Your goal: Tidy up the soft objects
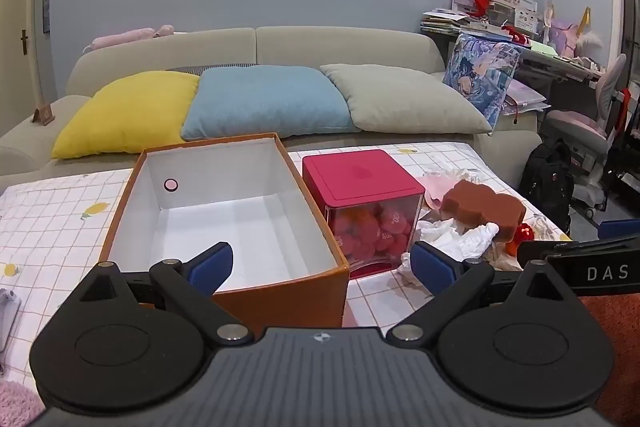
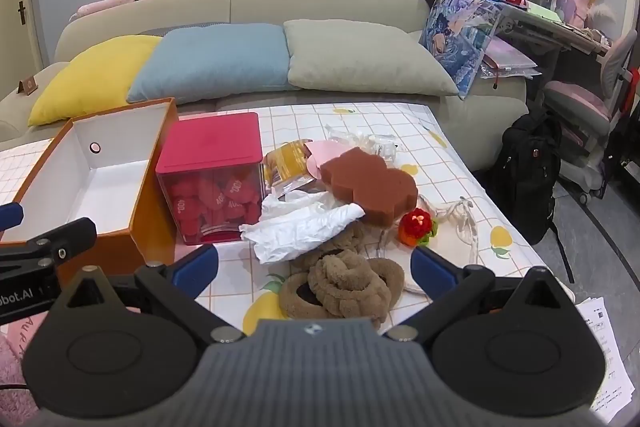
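- Both tools are spread wide and grasp nothing: the left gripper (image 1: 322,265) hangs over the near corner of the empty orange box (image 1: 280,291), while the right gripper (image 2: 314,265) hovers with the brown plush coil (image 2: 344,287) just ahead, between its fingers.
- The coil lies partly under the crumpled white wrap (image 2: 304,227); a careless pinch could drag that wrap along.
- The brown sponge (image 2: 368,183) sits beyond the fingertips, touching the pile, and may get knocked off it.
- The red cube (image 2: 212,163) stands between pile and box, so a low carry risks bumping it.
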A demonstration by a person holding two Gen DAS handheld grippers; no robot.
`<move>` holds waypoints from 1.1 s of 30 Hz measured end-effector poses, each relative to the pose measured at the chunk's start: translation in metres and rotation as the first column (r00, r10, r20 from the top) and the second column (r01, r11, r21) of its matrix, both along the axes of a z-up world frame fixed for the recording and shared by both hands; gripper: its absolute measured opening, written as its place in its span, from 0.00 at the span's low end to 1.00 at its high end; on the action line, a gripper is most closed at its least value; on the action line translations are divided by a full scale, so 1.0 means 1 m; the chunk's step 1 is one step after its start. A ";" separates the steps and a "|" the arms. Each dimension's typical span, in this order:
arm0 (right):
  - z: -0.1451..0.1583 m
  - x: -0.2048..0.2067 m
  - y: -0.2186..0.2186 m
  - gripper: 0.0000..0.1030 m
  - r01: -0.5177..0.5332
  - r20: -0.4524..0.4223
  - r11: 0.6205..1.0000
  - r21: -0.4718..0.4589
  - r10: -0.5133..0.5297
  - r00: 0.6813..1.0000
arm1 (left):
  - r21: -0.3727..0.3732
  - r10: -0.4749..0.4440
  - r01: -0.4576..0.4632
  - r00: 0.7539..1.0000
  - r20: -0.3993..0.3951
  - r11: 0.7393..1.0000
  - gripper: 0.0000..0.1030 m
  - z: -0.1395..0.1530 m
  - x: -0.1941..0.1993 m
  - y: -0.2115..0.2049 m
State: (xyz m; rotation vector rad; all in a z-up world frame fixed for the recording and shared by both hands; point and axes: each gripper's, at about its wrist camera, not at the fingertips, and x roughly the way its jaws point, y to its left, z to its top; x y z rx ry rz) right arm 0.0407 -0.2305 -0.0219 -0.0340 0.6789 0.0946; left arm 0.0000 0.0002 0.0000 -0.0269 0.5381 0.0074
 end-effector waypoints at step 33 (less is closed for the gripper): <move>-0.004 0.001 0.003 0.97 -0.008 -0.014 1.000 -0.017 0.008 1.000 | 0.021 -0.004 0.004 1.000 -0.019 1.000 1.00 -0.005 0.002 -0.001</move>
